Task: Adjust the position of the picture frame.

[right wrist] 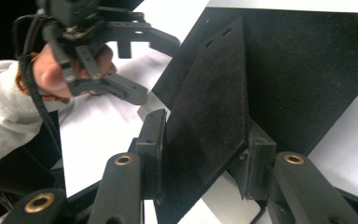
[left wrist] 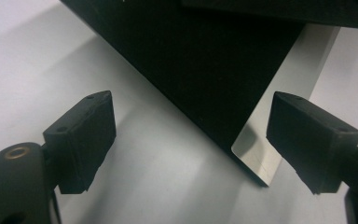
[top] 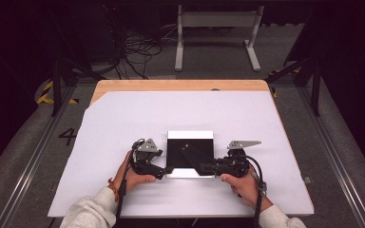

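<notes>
Black flap (right wrist: 209, 107): clamped flat between the two fingers of the right gripper (right wrist: 205, 144), which close on its near end from both sides. Rises from the fingers at a slant and runs on past the fingertips, with two small slots at its far end. In the high view, seen as a dark wedge (top: 190, 156) reaching from the right gripper (top: 204, 167) across the black panel (top: 190, 142).

Just beyond the right fingertips, under the flap: the black panel, lying flat on the white cover (top: 123, 123), with a shiny strip (left wrist: 279, 102) along its near edge.

Left gripper (left wrist: 198, 140): fingers wide apart, nothing between them. Near corner of the panel (left wrist: 205, 70) lies just ahead of the fingertips, closer to the right-hand finger of that view, apparently not touching either finger. Held low over the cover by the left hand (top: 135, 178), just beside the panel's near left corner.

Farther off, past both pairs of fingers: bare white cover, then the wooden table edge (top: 171, 85).

Progress, as a judgement: first part looks done, namely the grasp on the flap and the lift of its near end off the panel. Left to do, probably: to steady the panel corner with the left fingers, then to carry the flap where it belongs and to release it. Whether the flap is joined to the panel at its far end: cannot tell.
</notes>
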`<state>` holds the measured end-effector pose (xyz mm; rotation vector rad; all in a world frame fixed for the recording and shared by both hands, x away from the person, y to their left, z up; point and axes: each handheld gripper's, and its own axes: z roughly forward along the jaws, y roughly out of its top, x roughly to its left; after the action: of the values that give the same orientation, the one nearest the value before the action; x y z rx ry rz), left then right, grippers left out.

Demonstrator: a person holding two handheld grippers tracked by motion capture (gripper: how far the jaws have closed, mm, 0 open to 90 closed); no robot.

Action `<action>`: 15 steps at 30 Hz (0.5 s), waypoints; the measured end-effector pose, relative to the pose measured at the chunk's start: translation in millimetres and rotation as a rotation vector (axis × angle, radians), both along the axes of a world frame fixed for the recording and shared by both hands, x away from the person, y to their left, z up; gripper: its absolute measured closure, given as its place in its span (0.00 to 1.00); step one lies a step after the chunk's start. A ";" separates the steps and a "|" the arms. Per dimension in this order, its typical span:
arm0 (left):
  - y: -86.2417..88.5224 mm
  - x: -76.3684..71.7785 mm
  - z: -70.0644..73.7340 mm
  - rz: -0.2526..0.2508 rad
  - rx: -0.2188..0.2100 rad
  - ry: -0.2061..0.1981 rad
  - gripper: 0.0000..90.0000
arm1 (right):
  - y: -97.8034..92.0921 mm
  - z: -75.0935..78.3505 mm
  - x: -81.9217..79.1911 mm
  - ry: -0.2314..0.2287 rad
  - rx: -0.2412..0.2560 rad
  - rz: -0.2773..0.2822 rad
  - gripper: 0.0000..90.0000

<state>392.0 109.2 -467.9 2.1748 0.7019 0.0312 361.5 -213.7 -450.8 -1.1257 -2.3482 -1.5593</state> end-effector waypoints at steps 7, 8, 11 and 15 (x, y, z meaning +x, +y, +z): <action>-6.8 7.2 0.4 -0.024 -0.022 0.018 0.17 | -1.0 3.2 -4.9 -0.038 -0.014 0.037 0.71; -7.4 7.4 0.8 -0.034 -0.023 0.018 0.17 | -1.3 3.3 -5.6 -0.043 -0.019 0.040 0.72; -9.9 7.3 1.1 -0.047 -0.029 0.017 0.20 | -1.6 3.4 -7.3 -0.049 -0.030 0.045 0.72; -14.7 4.9 5.3 -0.063 -0.041 -0.017 0.28 | -1.5 3.9 -8.5 -0.058 -0.044 0.053 0.72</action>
<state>396.9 94.5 -462.6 2.1540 0.6191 0.0030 353.0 -215.2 -446.9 -1.0322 -2.4395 -1.5504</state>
